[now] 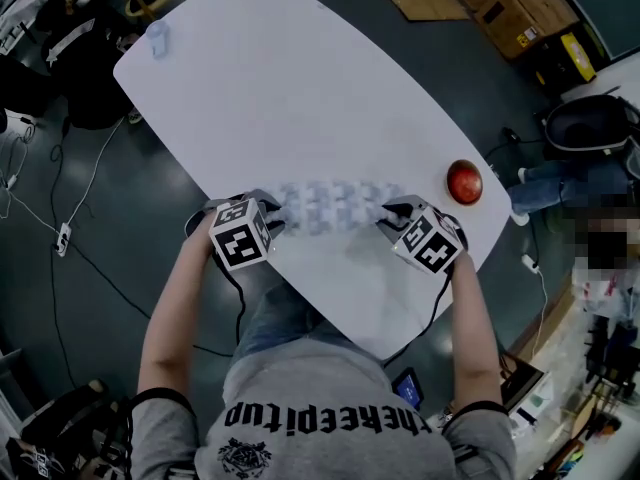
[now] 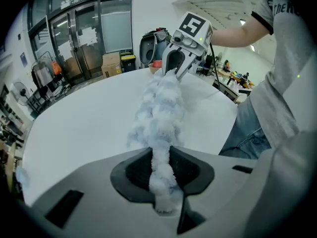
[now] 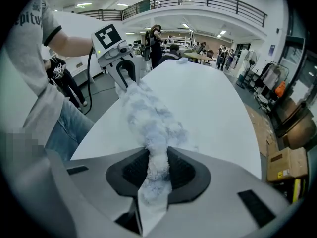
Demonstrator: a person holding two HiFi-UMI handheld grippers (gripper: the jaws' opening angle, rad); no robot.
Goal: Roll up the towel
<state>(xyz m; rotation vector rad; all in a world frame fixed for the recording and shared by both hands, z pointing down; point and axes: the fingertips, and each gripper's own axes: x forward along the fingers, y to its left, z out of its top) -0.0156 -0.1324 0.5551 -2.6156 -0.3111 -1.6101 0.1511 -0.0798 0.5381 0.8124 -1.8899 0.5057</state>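
Observation:
A fluffy pale-blue and white towel (image 1: 328, 206) lies bunched in a long strip near the front edge of the white table (image 1: 300, 78). My left gripper (image 1: 268, 220) is shut on the towel's left end (image 2: 161, 170), which is pinched between its jaws. On the other side my right gripper (image 1: 388, 222) is shut on the right end (image 3: 157, 170). The towel stretches between the two grippers, each of which shows at the far end in the other's view: the right gripper (image 2: 174, 67) and the left gripper (image 3: 125, 72). Both ends sit slightly lifted above the tabletop.
A red round object (image 1: 464, 181) rests on the table near its right edge. A small pale object (image 1: 158, 38) lies at the far left corner. Cardboard boxes (image 1: 520, 13), cables and chairs stand on the floor around the table. A person's legs (image 1: 560, 183) show at right.

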